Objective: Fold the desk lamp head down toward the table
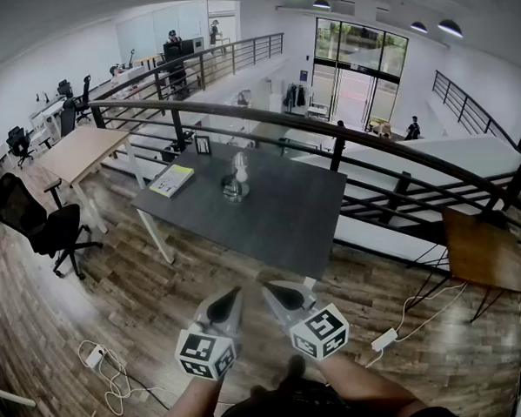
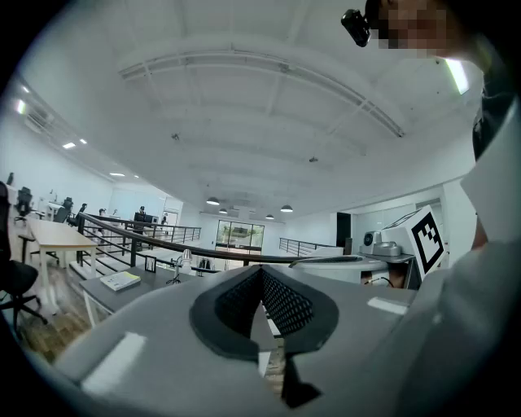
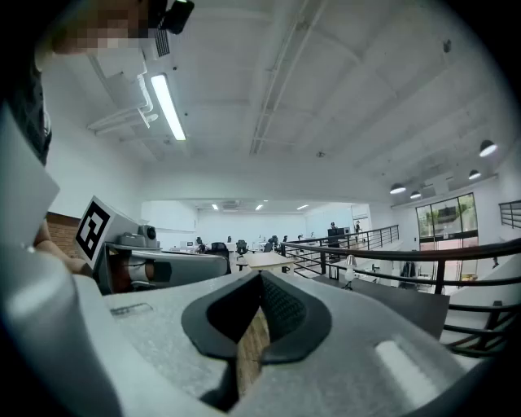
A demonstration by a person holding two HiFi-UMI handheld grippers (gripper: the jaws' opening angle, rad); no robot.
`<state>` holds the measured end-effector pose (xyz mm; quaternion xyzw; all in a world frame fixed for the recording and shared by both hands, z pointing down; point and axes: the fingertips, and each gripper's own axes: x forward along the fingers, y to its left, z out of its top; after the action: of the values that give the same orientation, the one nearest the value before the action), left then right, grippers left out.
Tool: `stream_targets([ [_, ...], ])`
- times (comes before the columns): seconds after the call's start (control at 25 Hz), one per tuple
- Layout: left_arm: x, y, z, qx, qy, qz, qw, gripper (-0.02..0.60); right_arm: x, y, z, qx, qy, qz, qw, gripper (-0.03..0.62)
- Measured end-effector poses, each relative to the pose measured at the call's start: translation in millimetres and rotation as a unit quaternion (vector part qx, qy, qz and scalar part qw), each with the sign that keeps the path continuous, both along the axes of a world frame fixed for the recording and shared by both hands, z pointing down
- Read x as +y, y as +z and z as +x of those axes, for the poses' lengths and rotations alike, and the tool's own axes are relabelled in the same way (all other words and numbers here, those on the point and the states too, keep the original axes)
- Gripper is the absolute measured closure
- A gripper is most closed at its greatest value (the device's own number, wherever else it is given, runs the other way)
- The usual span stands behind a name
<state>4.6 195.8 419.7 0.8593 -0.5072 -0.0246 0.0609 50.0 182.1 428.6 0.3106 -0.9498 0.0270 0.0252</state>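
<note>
The desk lamp [image 1: 237, 178] stands upright with its pale head raised on the far middle of the dark grey table [image 1: 278, 220]. It shows small in the left gripper view [image 2: 181, 265] and in the right gripper view [image 3: 351, 269]. Both grippers hover side by side over the wooden floor, well short of the table's near edge. My left gripper [image 1: 234, 293] is shut with nothing in it, and its jaws meet at the tip [image 2: 260, 269]. My right gripper [image 1: 266, 287] is shut and empty too [image 3: 260, 275].
A yellow-green book [image 1: 172, 179] and a small picture frame [image 1: 203, 145] lie on the table's left part. A black railing [image 1: 326, 126] runs behind it. A wooden desk [image 1: 79, 152] and office chair [image 1: 44, 225] stand left, a small wooden table [image 1: 480, 251] right. Cables [image 1: 108, 368] trail on the floor.
</note>
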Motion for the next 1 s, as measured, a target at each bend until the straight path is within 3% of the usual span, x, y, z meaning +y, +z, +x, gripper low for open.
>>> stream_targets([
  [0.52, -38.3, 6.0, 14.8, 0.000, -0.002, -0.008, 1.0000, 0.580, -37.8, -0.9, 18.3, -0.018, 0.001, 0.000, 1.000, 0.591],
  [1.0, -135.2, 3.5, 45.6, 0.008, -0.034, -0.005, 0.9994, 0.580, -125.1, 7.1, 42.7, -0.014, -0.048, -0.019, 0.999, 0.591],
])
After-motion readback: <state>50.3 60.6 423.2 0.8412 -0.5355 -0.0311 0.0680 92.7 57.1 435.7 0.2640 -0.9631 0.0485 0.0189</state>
